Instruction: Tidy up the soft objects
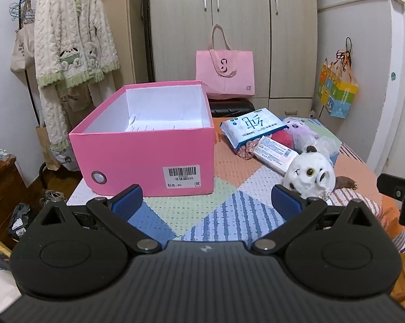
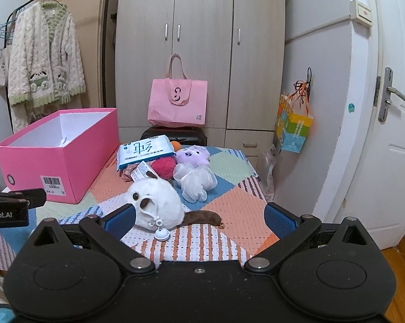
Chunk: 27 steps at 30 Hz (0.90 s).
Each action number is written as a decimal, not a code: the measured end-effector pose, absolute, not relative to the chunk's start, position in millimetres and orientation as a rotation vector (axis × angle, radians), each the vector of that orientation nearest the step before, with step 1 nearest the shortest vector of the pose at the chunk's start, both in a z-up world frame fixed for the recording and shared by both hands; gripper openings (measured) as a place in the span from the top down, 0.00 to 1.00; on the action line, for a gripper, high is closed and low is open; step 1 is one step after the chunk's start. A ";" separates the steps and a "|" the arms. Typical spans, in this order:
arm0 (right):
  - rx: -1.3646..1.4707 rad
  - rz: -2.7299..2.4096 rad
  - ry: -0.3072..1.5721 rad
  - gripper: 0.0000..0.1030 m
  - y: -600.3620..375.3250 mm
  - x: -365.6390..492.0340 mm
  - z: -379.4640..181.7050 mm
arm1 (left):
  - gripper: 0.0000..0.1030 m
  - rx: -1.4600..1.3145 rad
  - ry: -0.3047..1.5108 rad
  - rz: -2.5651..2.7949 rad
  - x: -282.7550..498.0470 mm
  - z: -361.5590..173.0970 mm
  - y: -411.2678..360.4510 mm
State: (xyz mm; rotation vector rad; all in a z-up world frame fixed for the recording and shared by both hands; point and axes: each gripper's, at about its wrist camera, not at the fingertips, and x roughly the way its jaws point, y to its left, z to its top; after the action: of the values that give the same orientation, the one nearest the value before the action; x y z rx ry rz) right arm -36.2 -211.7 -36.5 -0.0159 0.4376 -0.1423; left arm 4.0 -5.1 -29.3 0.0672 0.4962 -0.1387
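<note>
An open pink box [image 1: 148, 150] [image 2: 57, 158] stands on the patchwork cloth, holding only some paper. To its right lies a heap of soft things: a white plush with big eyes [image 1: 308, 173] [image 2: 156, 204], a purple plush [image 1: 299, 129] [image 2: 193, 156], a white mesh puff [image 2: 195, 181], a red fluffy ball [image 2: 163, 165] and a tissue pack [image 1: 252, 126] [image 2: 144, 152]. My left gripper [image 1: 206, 202] is open in front of the box, with nothing between its fingers. My right gripper [image 2: 199, 219] is open just before the white plush, its left finger beside the plush's face.
A pink tote bag [image 1: 225, 72] [image 2: 178, 102] sits on a dark stool behind the table, before a wardrobe [image 2: 199, 51]. A clothes rack with a fluffy robe [image 1: 73, 53] stands at the left. A colourful bag [image 2: 294, 129] hangs near the door at the right.
</note>
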 end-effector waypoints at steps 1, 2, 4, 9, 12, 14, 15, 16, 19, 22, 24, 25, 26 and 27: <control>-0.016 -0.143 0.441 0.00 -211.6 -36.0 -36.5 | 0.00 0.066 0.497 -0.141 3.4 -29.2 -5.0; -0.017 -0.144 0.445 0.00 -211.5 -35.5 -36.5 | 0.00 0.065 0.494 -0.143 2.3 -28.8 -4.5; -0.021 -0.143 0.454 0.00 -210.5 -34.6 -37.1 | 0.00 0.069 0.486 -0.141 0.1 -28.2 -4.0; -0.024 -0.143 0.464 0.00 -209.6 -33.0 -39.3 | 0.00 0.066 0.495 -0.142 1.1 -29.6 -3.1; -0.025 -0.142 0.466 0.00 -209.5 -33.7 -39.4 | 0.00 0.067 0.500 -0.146 1.8 -30.5 -4.2; -0.024 -0.144 0.463 0.00 -209.7 -33.7 -39.4 | 0.00 0.067 0.500 -0.150 1.9 -30.9 -5.0; -0.022 -0.146 0.463 0.00 -210.1 -33.6 -39.4 | 0.00 0.068 0.501 -0.151 1.3 -31.5 -4.9; -0.021 -0.146 0.463 0.00 -210.0 -33.5 -39.6 | 0.00 0.068 0.501 -0.151 1.3 -31.9 -5.2; -0.021 -0.145 0.469 0.00 -210.0 -32.8 -40.7 | 0.00 0.066 0.508 -0.156 1.4 -33.2 -5.3; -0.020 -0.144 0.472 0.00 -210.2 -32.9 -41.4 | 0.00 0.065 0.514 -0.162 1.5 -33.9 -4.9; -0.019 -0.144 0.474 0.00 -210.4 -32.4 -41.7 | 0.00 0.064 0.518 -0.166 2.0 -34.2 -4.9; -0.019 -0.144 0.475 0.00 -210.9 -32.2 -42.1 | 0.00 0.063 0.520 -0.167 2.2 -34.3 -5.0; -0.020 -0.143 0.477 0.00 -210.9 -32.0 -42.5 | 0.00 0.063 0.521 -0.168 2.5 -34.5 -5.3; -0.020 -0.143 0.480 0.00 -210.9 -31.4 -43.0 | 0.00 0.064 0.522 -0.168 2.1 -34.7 -5.5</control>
State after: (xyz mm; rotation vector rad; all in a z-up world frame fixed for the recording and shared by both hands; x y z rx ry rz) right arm -31.4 -210.9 -43.0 -0.0204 0.4800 -0.1429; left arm 2.1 -5.5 -34.7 0.0640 0.5221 -0.1685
